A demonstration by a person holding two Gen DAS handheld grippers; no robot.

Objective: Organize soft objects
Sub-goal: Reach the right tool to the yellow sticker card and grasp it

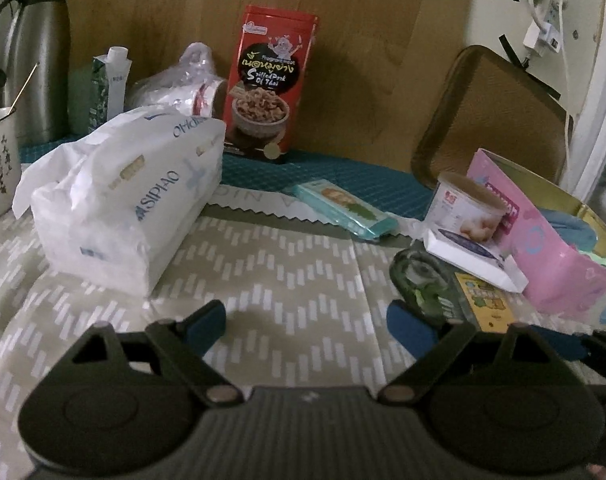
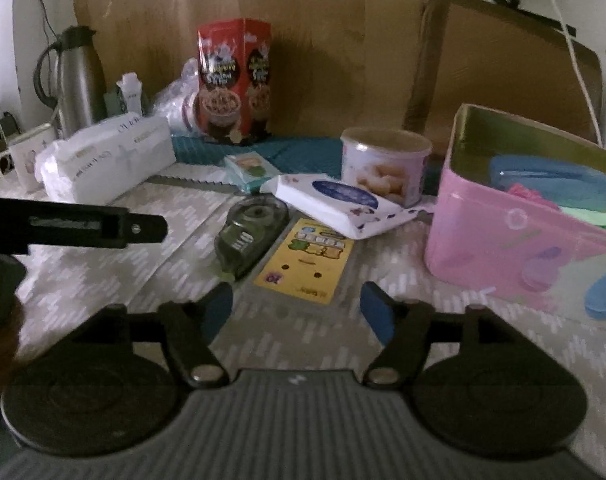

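A large white plastic-wrapped pack of soft tissues [image 1: 119,196] is seen lying on its side on the chevron-patterned tablecloth [image 1: 287,280], toward the left edge of the tabletop, just in front of the teal mat [image 1: 323,176] that runs along the back edge. A loose sheet is seen spilling from its left end. A smaller flat white pack of wipes with a blue oval label [image 2: 339,204] is propped near the middle of the tabletop, just beside a pink rectangular tin box [image 2: 515,236] whose open top shows blue and green soft items already inside. The left gripper [image 1: 307,320] is held with its blue pads apart over bare cloth, nothing between them; the right gripper [image 2: 297,308] is likewise held apart and empty, in front of a yellow card [image 2: 307,260]. The tissue pack is judged to be light, squashy and slippery in its film wrapper, so a hold across its narrower middle, pressing into the bulk, is judged safer than a pinch on the loose sheet, which could tear or pull out. The wipes pack is judged limp and is best taken across its short width.
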